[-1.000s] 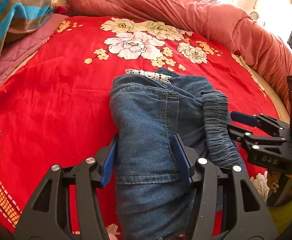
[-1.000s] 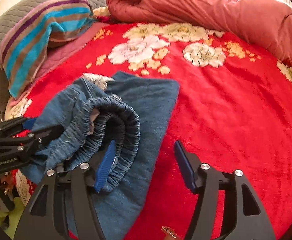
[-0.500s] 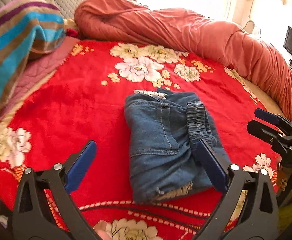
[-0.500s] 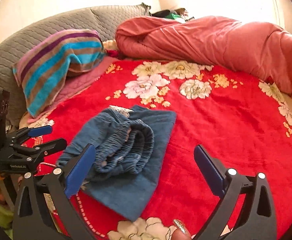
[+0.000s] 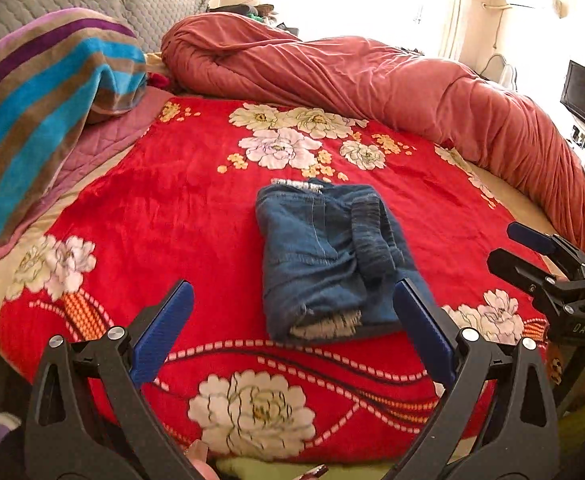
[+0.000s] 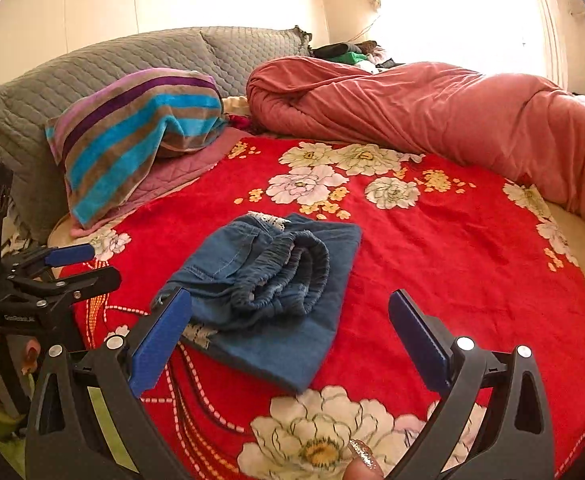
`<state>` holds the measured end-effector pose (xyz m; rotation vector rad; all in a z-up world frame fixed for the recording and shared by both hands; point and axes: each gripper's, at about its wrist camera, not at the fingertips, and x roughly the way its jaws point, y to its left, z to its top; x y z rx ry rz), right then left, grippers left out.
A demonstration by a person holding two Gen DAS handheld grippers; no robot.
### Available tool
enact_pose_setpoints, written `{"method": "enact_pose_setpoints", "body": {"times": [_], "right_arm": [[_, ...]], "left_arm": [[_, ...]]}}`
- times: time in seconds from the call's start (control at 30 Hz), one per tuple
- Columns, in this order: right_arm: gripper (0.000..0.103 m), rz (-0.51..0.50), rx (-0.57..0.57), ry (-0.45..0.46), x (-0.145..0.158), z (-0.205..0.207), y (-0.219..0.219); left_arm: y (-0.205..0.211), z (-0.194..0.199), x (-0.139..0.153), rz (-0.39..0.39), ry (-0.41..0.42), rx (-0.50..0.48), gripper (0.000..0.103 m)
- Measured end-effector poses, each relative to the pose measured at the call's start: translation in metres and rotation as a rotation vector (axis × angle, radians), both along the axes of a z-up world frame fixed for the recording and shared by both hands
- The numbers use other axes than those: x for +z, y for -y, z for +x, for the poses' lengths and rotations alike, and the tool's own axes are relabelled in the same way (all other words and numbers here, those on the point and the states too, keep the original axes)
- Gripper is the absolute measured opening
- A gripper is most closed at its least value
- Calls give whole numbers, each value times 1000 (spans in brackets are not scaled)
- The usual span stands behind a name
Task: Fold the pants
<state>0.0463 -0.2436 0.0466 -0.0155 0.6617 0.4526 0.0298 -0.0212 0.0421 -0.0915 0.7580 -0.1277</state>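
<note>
Black-framed, blue-padded tongs tell the change: the left gripper (image 5: 292, 332), which a second ago pinched the near end of the folded blue denim pants (image 5: 332, 256), now stands spread wide and drawn back to the near edge of the bed, holding nothing. The right gripper (image 6: 290, 340) has pulled back likewise, its pads wide apart and clear of the cloth; a second ago one pad sat against the gathered elastic waistband (image 6: 292, 272). In my judgement this means the last fold has been laid and let go, so the task looks finished or nearly so, with at most some tidying left. The pants lie as a compact bundle near the middle of the red plush blanket with white flowers (image 5: 172, 216), waistband rolled on top toward the right, a pale lace trim (image 6: 266, 218) showing at the far end. Farther off lie a striped blue, brown and purple towel (image 6: 132, 136) at the left and a rust-red quilt (image 6: 412, 108) along the far right. No container is in view.
</note>
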Motion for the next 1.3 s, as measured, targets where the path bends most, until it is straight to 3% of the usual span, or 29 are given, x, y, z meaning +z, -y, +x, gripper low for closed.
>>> {"method": "enact_pose_setpoints", "body": {"times": [0.27,0.43,0.7,1.3], "right_arm": [[98,-19,-35,-8,-1,-21,2],[98,-10,-42,-94,-22,-34,2],[98,-53,-60,-149,-52,-46,-4],[98,-42,-84,-149,-50,-41,-1]], "left_arm": [[-1,-23,-11,-10,-34,1,93],[1,-30,-21,-4,-54,2,93],[2,-35,-37,-11,-99,1,93],[2,-38,-37,15,-102,18,93]]}}
